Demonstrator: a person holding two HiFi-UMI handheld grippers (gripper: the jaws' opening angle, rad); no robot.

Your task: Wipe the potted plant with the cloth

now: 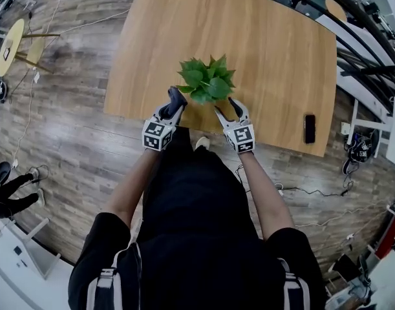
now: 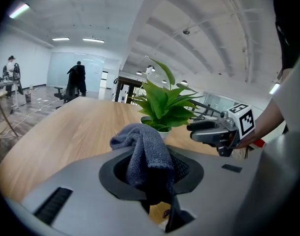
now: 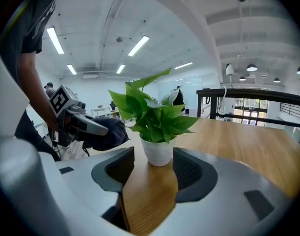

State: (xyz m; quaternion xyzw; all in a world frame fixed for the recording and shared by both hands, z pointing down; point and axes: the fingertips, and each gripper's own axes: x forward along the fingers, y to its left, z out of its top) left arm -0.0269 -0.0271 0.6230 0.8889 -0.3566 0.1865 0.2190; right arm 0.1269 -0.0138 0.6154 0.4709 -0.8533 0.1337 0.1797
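Grey terry cloth (image 2: 140,151) is pinched in the left gripper (image 1: 174,101), just left of the leafy green plant in its white pot (image 3: 158,151). Right gripper (image 1: 233,106) jaws are held apart, with the pot between them, untouched. The pot is set near the wooden table's (image 1: 275,50) front edge: a hard swipe could topple it off. Open tabletop is seen beyond the pot.

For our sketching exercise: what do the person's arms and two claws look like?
The left claw and right claw are grey with black pads; each bears a cube of black-and-white square markers. The person wears black short sleeves and pale shoulder straps.
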